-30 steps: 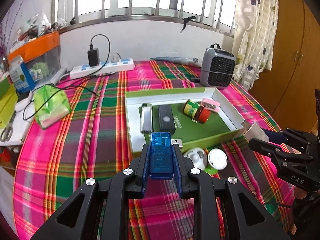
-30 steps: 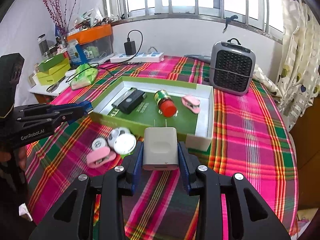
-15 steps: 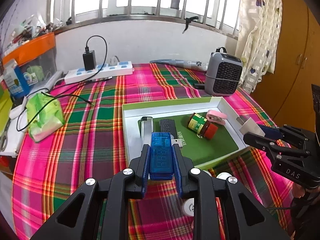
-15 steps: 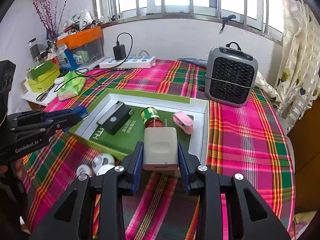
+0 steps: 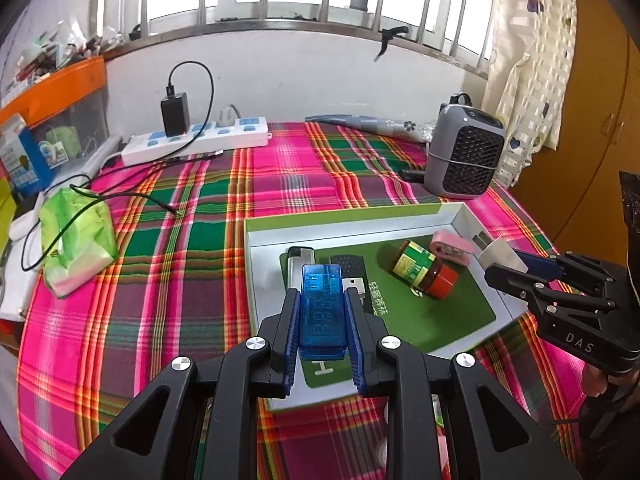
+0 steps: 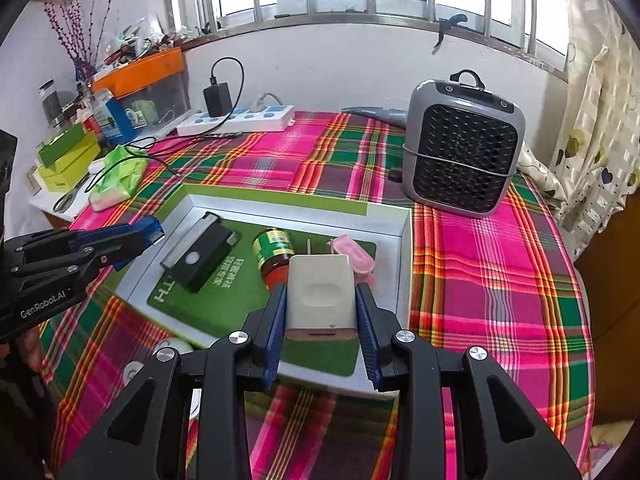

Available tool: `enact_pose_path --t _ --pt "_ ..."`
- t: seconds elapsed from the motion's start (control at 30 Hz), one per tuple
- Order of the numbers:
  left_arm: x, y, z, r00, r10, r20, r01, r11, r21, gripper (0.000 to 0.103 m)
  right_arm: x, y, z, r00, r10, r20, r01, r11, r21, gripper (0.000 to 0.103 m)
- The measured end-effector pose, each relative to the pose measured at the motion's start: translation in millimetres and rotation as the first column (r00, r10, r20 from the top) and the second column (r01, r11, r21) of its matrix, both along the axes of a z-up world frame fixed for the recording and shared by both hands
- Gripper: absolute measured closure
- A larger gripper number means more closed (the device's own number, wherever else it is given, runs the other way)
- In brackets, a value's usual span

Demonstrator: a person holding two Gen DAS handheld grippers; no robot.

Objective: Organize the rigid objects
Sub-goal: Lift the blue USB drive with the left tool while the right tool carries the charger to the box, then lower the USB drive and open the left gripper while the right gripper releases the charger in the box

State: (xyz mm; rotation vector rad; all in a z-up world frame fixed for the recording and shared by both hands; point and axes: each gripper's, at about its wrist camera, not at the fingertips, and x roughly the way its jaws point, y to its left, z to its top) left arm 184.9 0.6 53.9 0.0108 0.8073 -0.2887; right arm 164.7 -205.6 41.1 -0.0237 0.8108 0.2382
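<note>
Left wrist: left gripper [image 5: 322, 316] fingers pinching blue USB tester [image 5: 323, 311] over the tray [image 5: 344, 226], silver lighter [image 5: 301, 258] just ahead

Right wrist: right gripper [image 6: 322, 312] clamping white charger [image 6: 321, 297] above tray's near edge; white round bits [image 6: 176, 348] outside, only visible here

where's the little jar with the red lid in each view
Left wrist view: the jar lies on its side on the green mat in the box, right of centre, red lid toward the camera.
Right wrist view: the jar lies mid-frame in the box, just left of the white charger in the right claw.
Shared landmark: the grey heater behind the box.
</note>
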Motion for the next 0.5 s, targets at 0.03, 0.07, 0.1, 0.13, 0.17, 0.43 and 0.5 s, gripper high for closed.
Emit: enact_pose_path --t 0.03,0.07,0.1,0.13,0.17,0.43,0.5 --pt "2 0 -1 1.000 0.000 -0.001 0.000 1.000 0.000 0.082 2 0 -1 1.000 -0.001 -0.003 0.001 1.000 -0.001 0.068" --pt "4 0 -2 1.000 0.002 -0.004 -0.002 1.000 0.001 0.082 4 -1 -3 1.000 -0.003 -0.007 0.003 1.000 -0.002 0.068" --pt "6 0 -3 1.000 0.003 -0.006 -0.003 1.000 0.001 0.082 6 -1 -4 1.000 -0.006 -0.010 0.006 1.000 -0.002 0.068" --pt "7 -1 -4 1.000 0.002 -0.006 -0.002 1.000 0.001 0.082 8 -2 -5 1.000 -0.008 -0.015 0.008 1.000 -0.001 0.068" --pt "8 0 -4 1.000 0.003 -0.007 -0.003 1.000 0.001 0.082 10 -2 -7 1.000 -0.011 -0.019 0.011 1.000 -0.001 0.068" --pt "18 -2 -12 1.000 0.008 -0.024 -0.007 1.000 0.010 0.082 18 -4 -14 0.999 -0.013 -0.039 0.013 1.000 0.000 0.068" --pt "20 -2 -15 1.000 0.009 -0.027 -0.009 1.000 0.017 0.082 20 -3 -15 0.999 -0.009 -0.043 0.009 1.000 -0.001 0.068"
